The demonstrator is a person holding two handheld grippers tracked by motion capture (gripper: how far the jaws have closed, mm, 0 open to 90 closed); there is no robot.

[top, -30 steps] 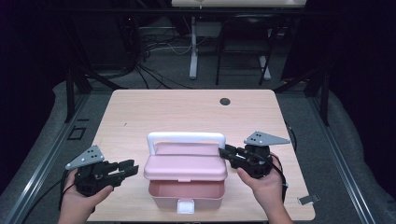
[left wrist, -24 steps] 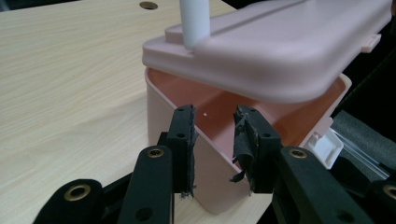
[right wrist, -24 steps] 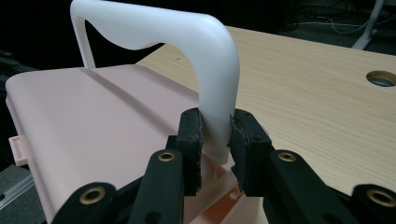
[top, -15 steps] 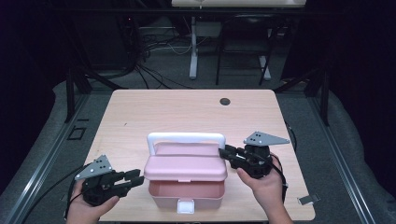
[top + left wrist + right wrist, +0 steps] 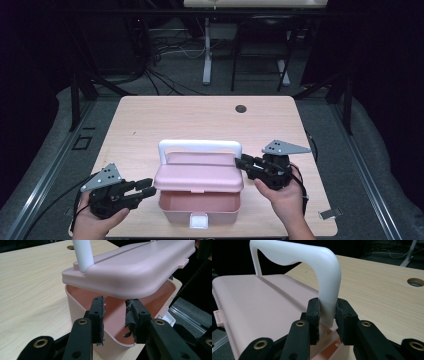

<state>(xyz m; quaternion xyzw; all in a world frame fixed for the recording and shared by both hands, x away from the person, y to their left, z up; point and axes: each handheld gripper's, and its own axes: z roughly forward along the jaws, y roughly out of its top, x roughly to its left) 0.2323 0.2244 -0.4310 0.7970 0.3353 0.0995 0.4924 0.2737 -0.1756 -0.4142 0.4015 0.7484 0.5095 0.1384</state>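
A pink plastic storage box (image 5: 198, 204) with a rounded lid (image 5: 199, 176) and a white arched handle (image 5: 199, 146) stands near the front edge of the light wooden table (image 5: 165, 117), with its long axis across the table. The right gripper (image 5: 241, 163) is at the right end of the box, and its jaws are closed on the right leg of the handle; the lid is held lifted and tilted over the box, so the inside is visible at the front. The left gripper (image 5: 148, 187) waits just beside the left end of the box, jaws open with nothing between them, pointing at the gap under the lid. It is likely the nearer one for reaching inside
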